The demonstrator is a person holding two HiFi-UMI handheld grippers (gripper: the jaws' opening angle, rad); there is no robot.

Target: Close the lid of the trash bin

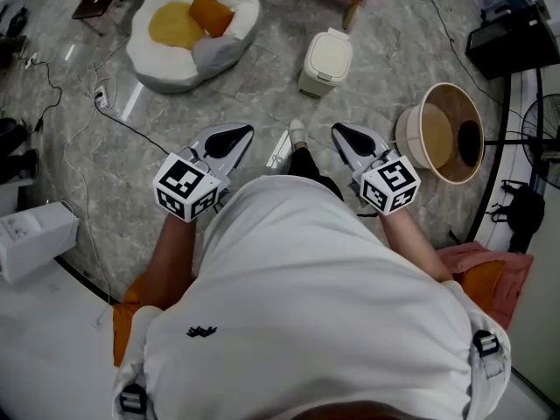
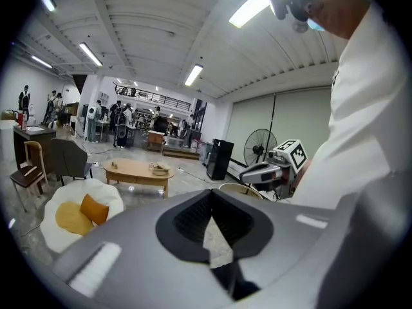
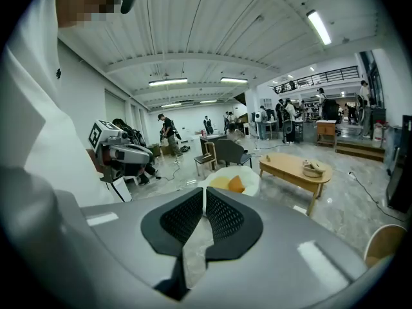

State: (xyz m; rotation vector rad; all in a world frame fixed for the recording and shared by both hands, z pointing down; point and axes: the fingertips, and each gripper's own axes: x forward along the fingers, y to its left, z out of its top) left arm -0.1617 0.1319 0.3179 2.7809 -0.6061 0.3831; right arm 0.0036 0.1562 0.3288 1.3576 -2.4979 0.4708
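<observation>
while off bin [image 1: 326, 62] — tools [image 1: 236, 136] [image 1: 341, 133] closed, empty

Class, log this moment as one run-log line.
left gripper: shut, empty | right gripper: shut, empty | cream plastic trash bin: lid down, untouched

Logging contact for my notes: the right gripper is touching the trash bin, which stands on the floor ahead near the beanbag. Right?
No. The right gripper is clear of the trash bin: the head view shows it held back, with bare floor between them. The bin does stand ahead near the beanbag.
</observation>
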